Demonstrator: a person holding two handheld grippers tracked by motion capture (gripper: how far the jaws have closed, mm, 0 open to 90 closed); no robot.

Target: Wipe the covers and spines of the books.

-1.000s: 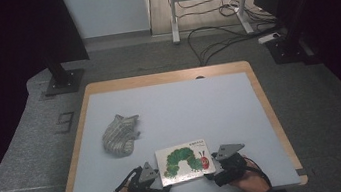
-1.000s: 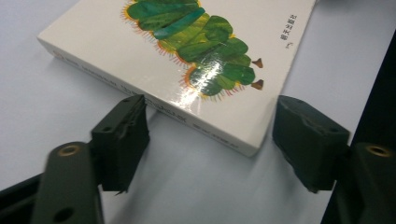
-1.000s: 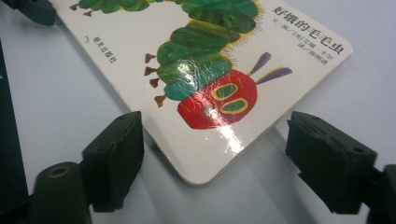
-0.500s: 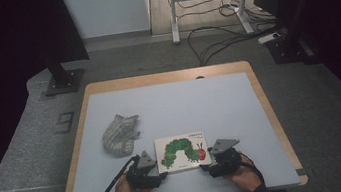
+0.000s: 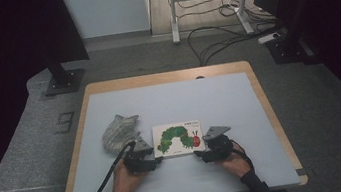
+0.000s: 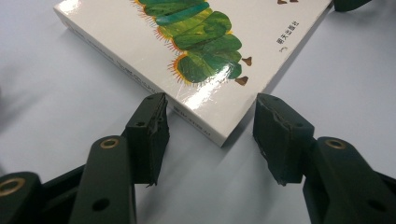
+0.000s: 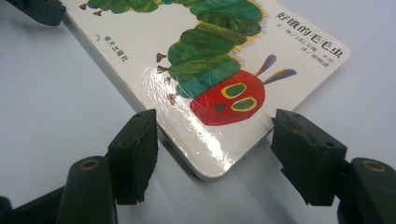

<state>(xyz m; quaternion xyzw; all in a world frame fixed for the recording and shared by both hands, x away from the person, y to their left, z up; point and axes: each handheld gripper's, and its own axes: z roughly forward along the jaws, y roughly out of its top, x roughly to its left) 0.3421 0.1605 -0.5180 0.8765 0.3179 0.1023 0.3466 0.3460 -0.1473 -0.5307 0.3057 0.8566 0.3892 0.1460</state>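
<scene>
Both jaw pairs have been closing astride the picture book's (image 5: 179, 138) near corners, left gripper (image 6: 210, 135) and right gripper (image 7: 212, 156) spread, not yet pinching; a two-sided lift is judged imminent.

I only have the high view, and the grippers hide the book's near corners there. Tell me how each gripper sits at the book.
Observer: Left gripper: its jaws have just been closing, with a near corner of the book between them, not yet clamped.
Operator: Now the right one.
Observer: Right gripper: its jaws have just been closing too, around the rounded corner beside the caterpillar's red head, also unclamped.
Operator: Report the cover.
Observer: The cover is glossy, with glare near both of those corners.
</scene>
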